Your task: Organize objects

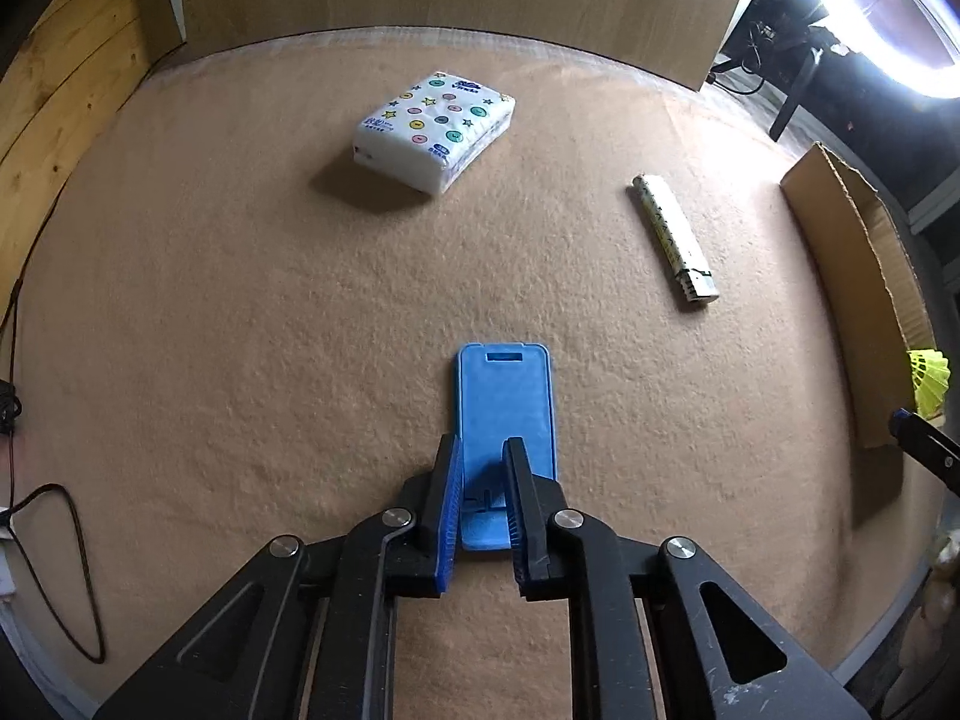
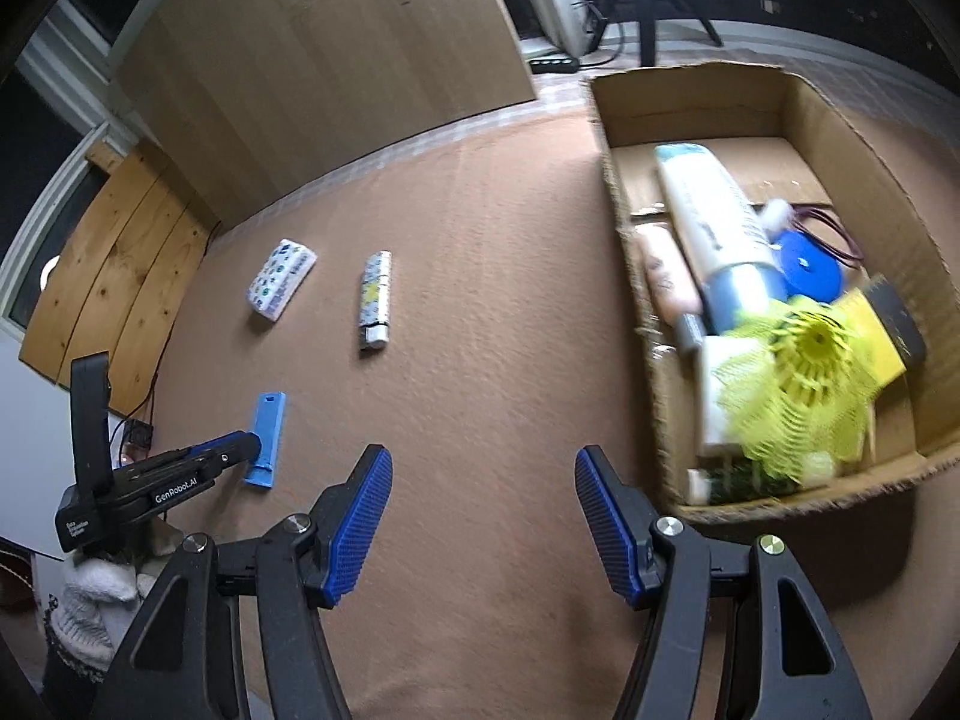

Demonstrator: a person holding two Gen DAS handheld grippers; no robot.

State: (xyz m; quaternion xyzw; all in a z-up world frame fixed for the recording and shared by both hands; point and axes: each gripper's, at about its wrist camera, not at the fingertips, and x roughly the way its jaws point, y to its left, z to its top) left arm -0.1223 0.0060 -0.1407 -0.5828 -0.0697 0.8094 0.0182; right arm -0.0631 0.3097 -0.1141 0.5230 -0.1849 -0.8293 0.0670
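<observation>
Tan felt covers the table (image 1: 240,312) under both grippers; light wooden panels stand along its far edge, with pine boards to one side and a bright ring lamp (image 1: 888,18) beyond the far corner.

The left gripper (image 1: 485,450) points steeply down. Its jaws stand narrow around the near end of one flat blue plastic phone-shaped holder (image 1: 507,396), which lies flat on the felt and extends straight ahead of the fingertips. Whether the pads actually press on the holder cannot be determined from either view.

Ahead of the left gripper and slightly to its left lies one white tissue pack printed with coloured dots and stars (image 1: 435,129). Ahead and to its right lies one slim white patterned lighter (image 1: 675,238).

The right gripper (image 2: 483,468) is released, with its jaws wide apart and nothing between them, above bare felt. To its right stands one open brown cardboard box (image 2: 852,138). Inside are one yellow plastic shuttlecock (image 2: 798,384), one white tube with a blue cap (image 2: 714,216), one blue round disc (image 2: 807,267) and several other items too blurred to identify.

A gloved hand (image 2: 90,594) carries the left gripper.
</observation>
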